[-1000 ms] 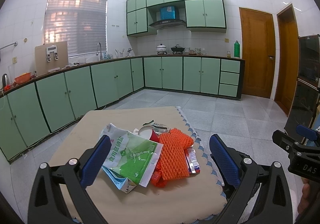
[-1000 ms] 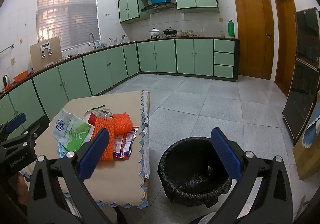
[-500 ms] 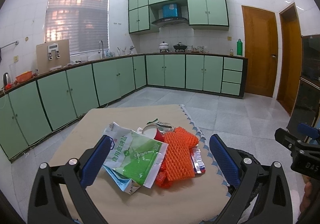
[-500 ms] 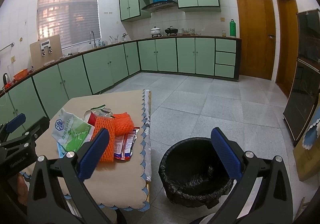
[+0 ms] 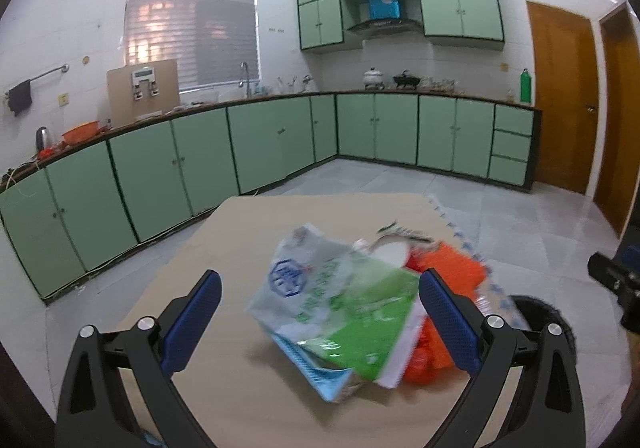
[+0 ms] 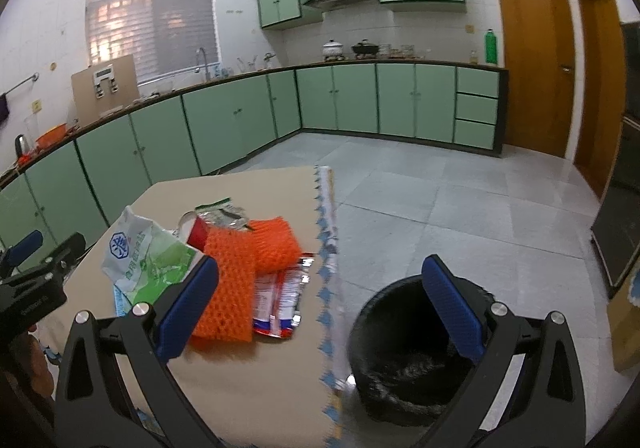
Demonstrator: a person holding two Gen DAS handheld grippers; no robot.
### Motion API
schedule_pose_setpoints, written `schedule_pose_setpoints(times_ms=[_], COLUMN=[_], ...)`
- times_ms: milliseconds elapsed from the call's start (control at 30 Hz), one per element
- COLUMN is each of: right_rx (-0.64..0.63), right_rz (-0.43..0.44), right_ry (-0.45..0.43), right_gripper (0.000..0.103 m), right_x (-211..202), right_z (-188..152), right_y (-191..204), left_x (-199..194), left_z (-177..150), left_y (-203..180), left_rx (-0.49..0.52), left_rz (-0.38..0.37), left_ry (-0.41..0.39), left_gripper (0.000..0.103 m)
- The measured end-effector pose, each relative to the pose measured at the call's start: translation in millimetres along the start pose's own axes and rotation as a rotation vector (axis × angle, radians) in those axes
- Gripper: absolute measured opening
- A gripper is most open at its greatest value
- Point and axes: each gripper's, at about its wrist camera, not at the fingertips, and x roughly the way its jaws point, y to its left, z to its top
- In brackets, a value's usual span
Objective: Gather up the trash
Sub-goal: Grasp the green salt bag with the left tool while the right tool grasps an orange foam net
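A pile of trash lies on a beige table [image 5: 256, 232]: a green and white plastic bag [image 5: 340, 304], orange foam netting [image 5: 460, 272], a red cup with a white inside [image 5: 392, 250] and a red and white wrapper [image 6: 280, 296]. My left gripper [image 5: 320, 324] is open and empty, low over the table, with the bag between its fingers. My right gripper [image 6: 320, 312] is open and empty, above the table's right edge, between the netting [image 6: 248, 268] and a black-lined trash bin [image 6: 416, 352] on the floor.
The table [image 6: 256, 388] has a blue scalloped cloth edge [image 6: 326, 248]. Green cabinets [image 5: 160, 176] line the left and back walls. Wooden doors [image 6: 532, 60] stand at the right. Grey tiled floor [image 6: 440, 192] lies beyond the table.
Both grippers have moved forward and lower toward the pile. The left gripper has shifted left, so the bag now sits between its fingers. The trash has not moved.
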Motion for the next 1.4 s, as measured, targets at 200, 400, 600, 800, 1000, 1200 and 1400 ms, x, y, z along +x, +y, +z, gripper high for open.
schedule_pose_setpoints(times_ms=[200,400,600,800,1000,1200,1400], right_rx=[-0.051,-0.085,-0.095,-0.128,-0.154,-0.177,-0.184], right_rz=[0.057,0.141,0.170,0.187,0.196,0.203,0.207], right_ry=[0.012,0.047,0.091,0.125,0.163,0.188,0.201], right_gripper=[0.086,0.074,0.070,0.068,0.061,0.056,0.056], right_x=[28.5,54.6,79.9,94.8,110.8,122.4,129.0], right_z=[-6.0,-7.1,-9.2,-14.8,-20.4,-22.6,-22.3], right_y=[31.6,56.5,73.8,88.6,100.7,111.0,116.1], left_x=[25.0,43.7,69.2,94.7,108.3,115.2,123.7], left_z=[-15.7,-25.5,-27.7,-35.9,-41.4,-40.5,-39.0], left_y=[23.8,44.6,57.1,73.1,78.6,83.4,88.8], left_rx=[-0.027,-0.027,-0.041,-0.048,-0.061,-0.074,-0.086], left_rz=[0.055,0.090,0.077,0.027,-0.024,-0.074,-0.127], left_ry=[0.051,0.079,0.117,0.156,0.179,0.174,0.184], left_gripper=[0.097,0.096,0.096,0.096,0.096,0.096,0.069])
